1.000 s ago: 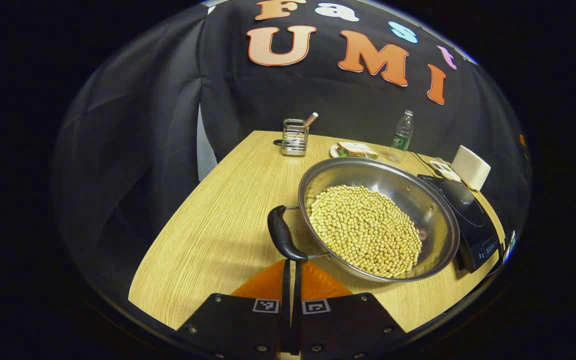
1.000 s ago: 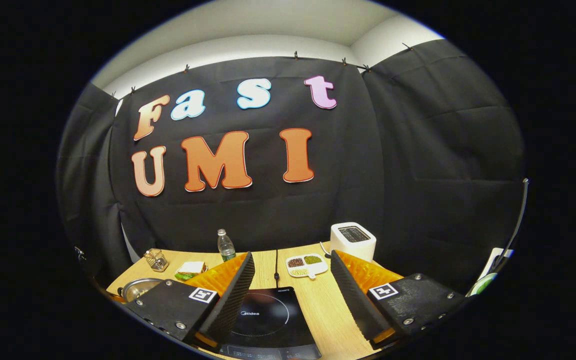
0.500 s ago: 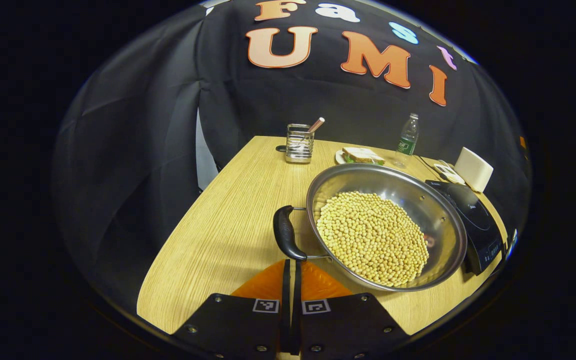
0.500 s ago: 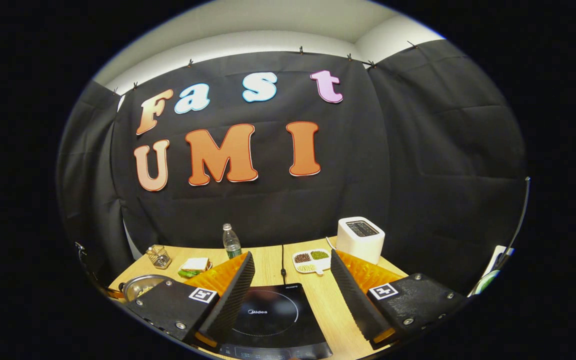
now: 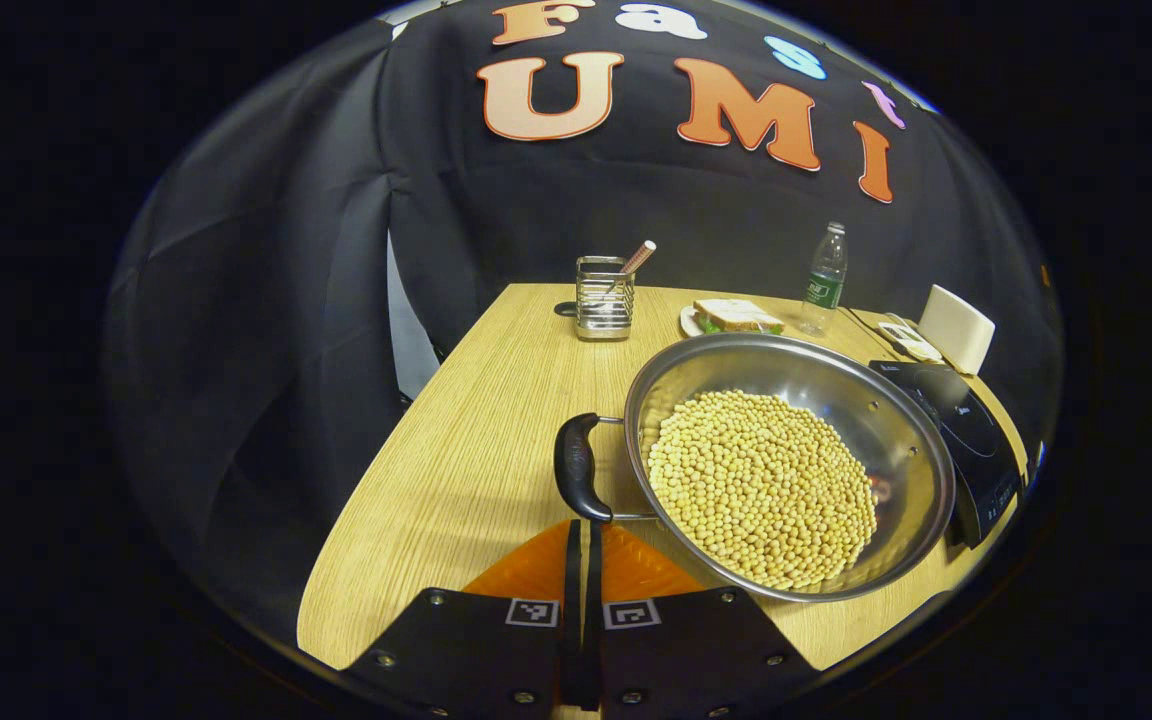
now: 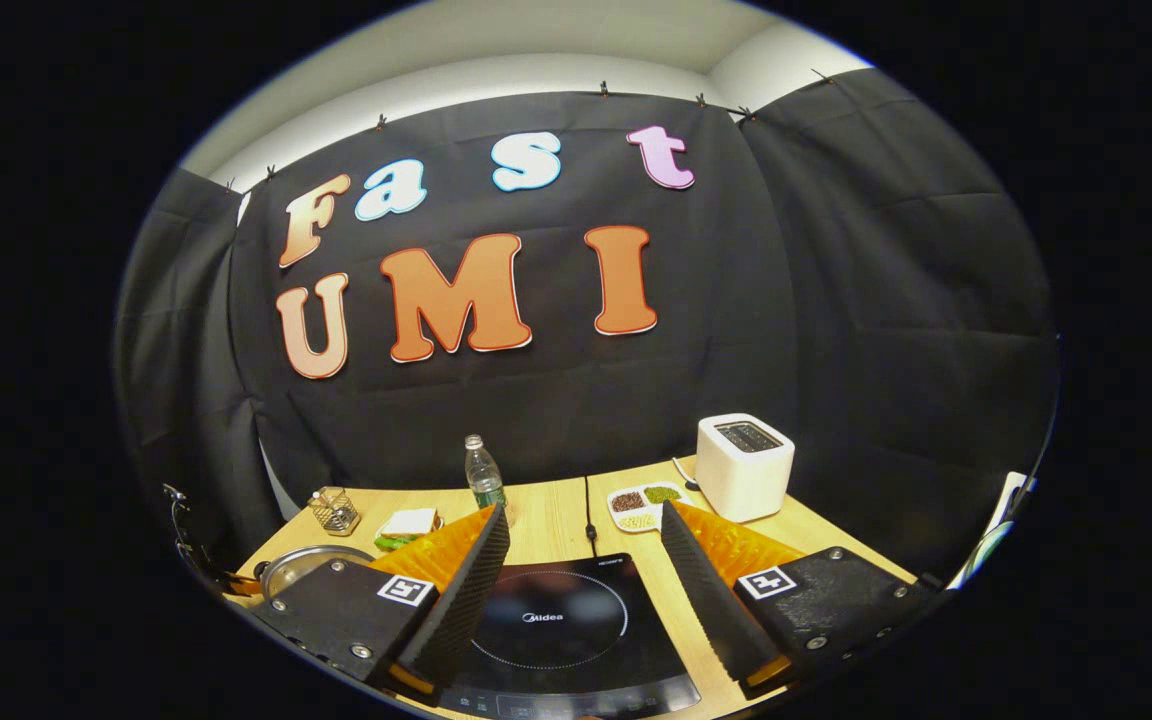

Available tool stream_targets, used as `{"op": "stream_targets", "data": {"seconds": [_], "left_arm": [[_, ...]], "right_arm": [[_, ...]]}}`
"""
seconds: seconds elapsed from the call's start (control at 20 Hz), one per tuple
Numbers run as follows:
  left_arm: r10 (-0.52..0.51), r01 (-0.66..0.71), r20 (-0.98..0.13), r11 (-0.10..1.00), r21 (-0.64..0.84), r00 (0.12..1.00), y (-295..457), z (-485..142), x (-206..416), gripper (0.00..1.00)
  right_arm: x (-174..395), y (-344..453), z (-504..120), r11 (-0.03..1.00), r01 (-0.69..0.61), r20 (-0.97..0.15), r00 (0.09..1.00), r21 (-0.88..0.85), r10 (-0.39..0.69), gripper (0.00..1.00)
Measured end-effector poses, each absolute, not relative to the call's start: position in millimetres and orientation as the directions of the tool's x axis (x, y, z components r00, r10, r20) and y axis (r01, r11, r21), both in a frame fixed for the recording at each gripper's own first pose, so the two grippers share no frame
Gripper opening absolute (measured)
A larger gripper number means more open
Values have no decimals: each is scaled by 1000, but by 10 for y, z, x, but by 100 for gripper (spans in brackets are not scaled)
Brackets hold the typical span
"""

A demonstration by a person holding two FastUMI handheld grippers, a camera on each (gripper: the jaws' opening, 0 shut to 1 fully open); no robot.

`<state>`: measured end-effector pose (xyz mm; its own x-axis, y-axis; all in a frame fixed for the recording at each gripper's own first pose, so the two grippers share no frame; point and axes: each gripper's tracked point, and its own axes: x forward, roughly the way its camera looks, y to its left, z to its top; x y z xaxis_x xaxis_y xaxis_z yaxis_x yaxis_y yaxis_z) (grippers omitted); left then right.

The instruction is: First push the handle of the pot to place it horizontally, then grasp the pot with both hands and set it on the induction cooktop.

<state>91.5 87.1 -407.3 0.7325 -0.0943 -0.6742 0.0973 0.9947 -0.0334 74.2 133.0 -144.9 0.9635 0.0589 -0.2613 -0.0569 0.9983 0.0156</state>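
Observation:
A steel pot (image 5: 836, 385) full of yellow beans (image 5: 761, 485) sits on the wooden table (image 5: 476, 440). Its black side handle (image 5: 574, 468) faces me on the pot's left. My left gripper (image 5: 581, 530) is shut, with its tips right at the handle's near end. To the pot's right lies the black induction cooktop (image 5: 966, 430). In the right gripper view the cooktop (image 6: 561, 630) lies just ahead between the fingers of my open right gripper (image 6: 581, 585), which holds nothing. The pot's rim (image 6: 301, 565) peeks out at the far left.
At the back of the table stand a wire utensil holder (image 5: 604, 297), a plate with a sandwich (image 5: 733, 317), a water bottle (image 5: 824, 278) and a white toaster (image 6: 744, 465). A divided dish of grains (image 6: 641, 497) lies near the toaster. A cable (image 6: 588, 510) runs back from the cooktop.
The left gripper view has swung so the pot and handle sit further right and look more square-on. The right gripper has tilted down, bringing more of the cooktop into sight.

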Motion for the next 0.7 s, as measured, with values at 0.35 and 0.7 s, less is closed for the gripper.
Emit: {"op": "stream_targets", "data": {"seconds": [0.35,0.7], "left_arm": [[-115,113,-664,993,-46,739,895,-4103,1044,1],[-132,112,-636,991,-73,760,934,-3986,966,2]], "right_arm": [[733,1531,-1663,998,-66,-300,951,25,71,95],[744,2016,-1959,995,-95,-327,940,35,101,95]]}}
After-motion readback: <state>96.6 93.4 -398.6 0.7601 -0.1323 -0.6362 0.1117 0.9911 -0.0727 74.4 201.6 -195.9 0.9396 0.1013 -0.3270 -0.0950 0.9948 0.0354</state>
